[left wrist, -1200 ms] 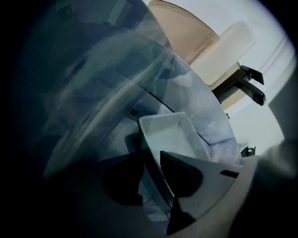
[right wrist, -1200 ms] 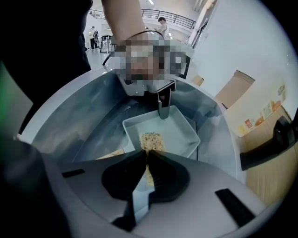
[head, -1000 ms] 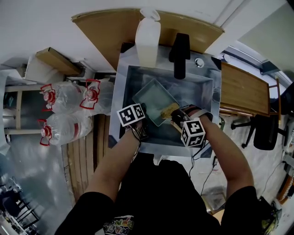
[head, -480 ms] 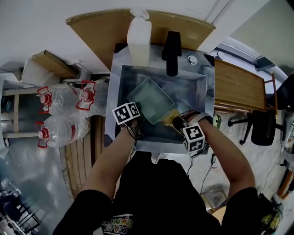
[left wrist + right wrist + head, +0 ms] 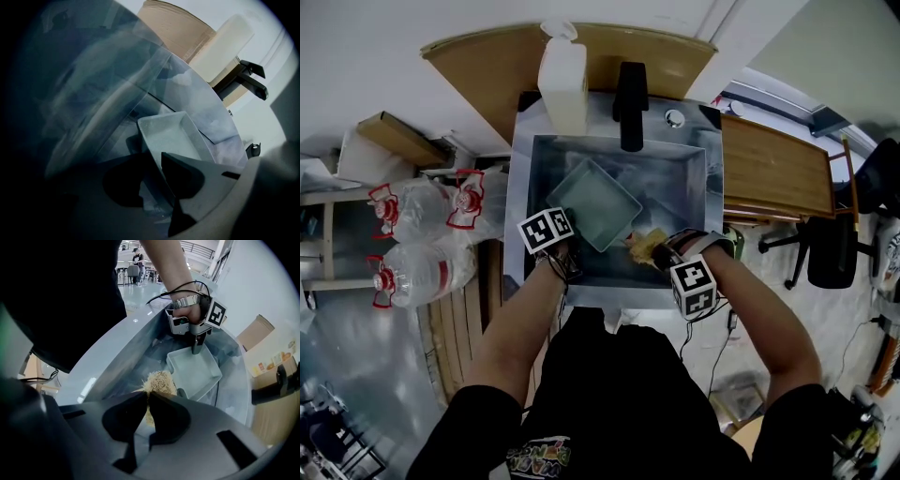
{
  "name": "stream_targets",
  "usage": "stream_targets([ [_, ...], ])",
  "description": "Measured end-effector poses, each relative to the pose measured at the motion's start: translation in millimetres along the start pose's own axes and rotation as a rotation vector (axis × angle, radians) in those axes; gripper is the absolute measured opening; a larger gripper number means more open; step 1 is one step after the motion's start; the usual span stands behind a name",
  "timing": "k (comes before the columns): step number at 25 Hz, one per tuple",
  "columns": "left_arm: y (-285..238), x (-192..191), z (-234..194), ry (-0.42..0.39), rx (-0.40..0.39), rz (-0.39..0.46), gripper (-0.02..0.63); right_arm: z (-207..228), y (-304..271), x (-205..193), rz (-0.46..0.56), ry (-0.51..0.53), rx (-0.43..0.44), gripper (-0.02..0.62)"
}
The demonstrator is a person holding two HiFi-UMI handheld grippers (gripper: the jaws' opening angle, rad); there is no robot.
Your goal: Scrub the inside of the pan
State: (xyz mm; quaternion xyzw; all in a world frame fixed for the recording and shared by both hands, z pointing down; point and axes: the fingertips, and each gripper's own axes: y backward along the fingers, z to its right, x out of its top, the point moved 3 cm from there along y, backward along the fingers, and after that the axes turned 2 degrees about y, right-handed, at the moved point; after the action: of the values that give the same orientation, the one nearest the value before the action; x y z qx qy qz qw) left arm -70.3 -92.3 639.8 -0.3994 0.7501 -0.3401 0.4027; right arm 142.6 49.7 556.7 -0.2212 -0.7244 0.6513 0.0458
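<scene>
Two handheld grippers reach into a steel sink. The left gripper pinches the near left wall of the rectangular pan, which lies diagonally on the sink floor. The right gripper is clamped on a tan fibrous scrubber, just outside the pan's near right corner. A black faucet and a white bottle stand at the far rim.
</scene>
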Motion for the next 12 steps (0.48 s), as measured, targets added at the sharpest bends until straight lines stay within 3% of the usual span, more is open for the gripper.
stream_targets([
  [6,0.7,0.3,0.5,-0.021,0.019,0.003,0.12,-16.7,10.6,-2.0,-0.008,-0.009,0.036,0.028],
  [12,1.8,1.4,2.0,-0.073,0.03,0.003,0.129,-21.8,17.1,-11.2,-0.034,-0.033,-0.005,0.028],
])
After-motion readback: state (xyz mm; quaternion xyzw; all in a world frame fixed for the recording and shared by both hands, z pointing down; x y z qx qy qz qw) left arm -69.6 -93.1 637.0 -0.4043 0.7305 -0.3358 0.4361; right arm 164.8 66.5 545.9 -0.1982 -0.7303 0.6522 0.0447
